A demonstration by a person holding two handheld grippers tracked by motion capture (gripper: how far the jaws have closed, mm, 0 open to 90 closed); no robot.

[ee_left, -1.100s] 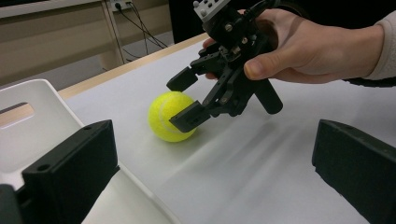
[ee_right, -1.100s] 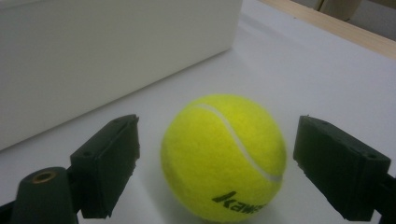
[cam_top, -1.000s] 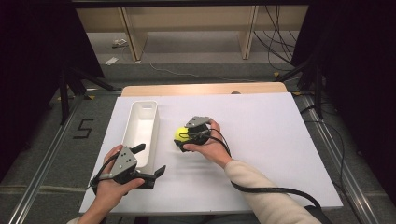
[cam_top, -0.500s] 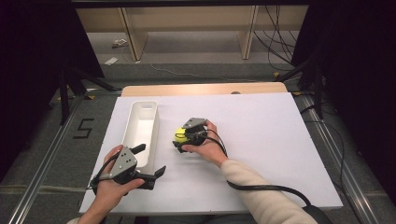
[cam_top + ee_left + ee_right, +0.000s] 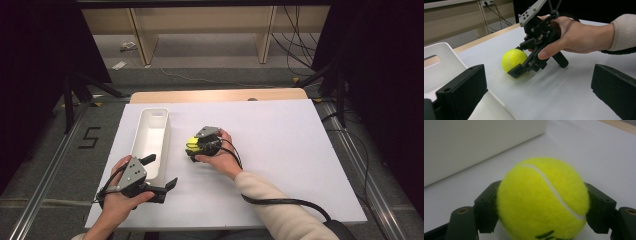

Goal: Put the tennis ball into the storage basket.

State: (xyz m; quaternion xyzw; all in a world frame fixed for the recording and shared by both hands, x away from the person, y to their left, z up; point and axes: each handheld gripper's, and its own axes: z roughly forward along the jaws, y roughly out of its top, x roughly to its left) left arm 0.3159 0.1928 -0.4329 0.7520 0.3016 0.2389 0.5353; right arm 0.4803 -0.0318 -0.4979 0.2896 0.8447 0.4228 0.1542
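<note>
Readable marks: one floor number, one cut-off print on the ball

A dark numeral "5" point(image 5: 89, 138) stands on the grey floor at the left of the high view, beside the table's left edge. In the right gripper view, the tennis ball point(image 5: 541, 200) carries dark printing at the bottom edge of the frame, low on its front; only the tops of the characters show, cut off by the frame, so the word cannot be read. No other text, label or brand can be made out on anything else.
</note>
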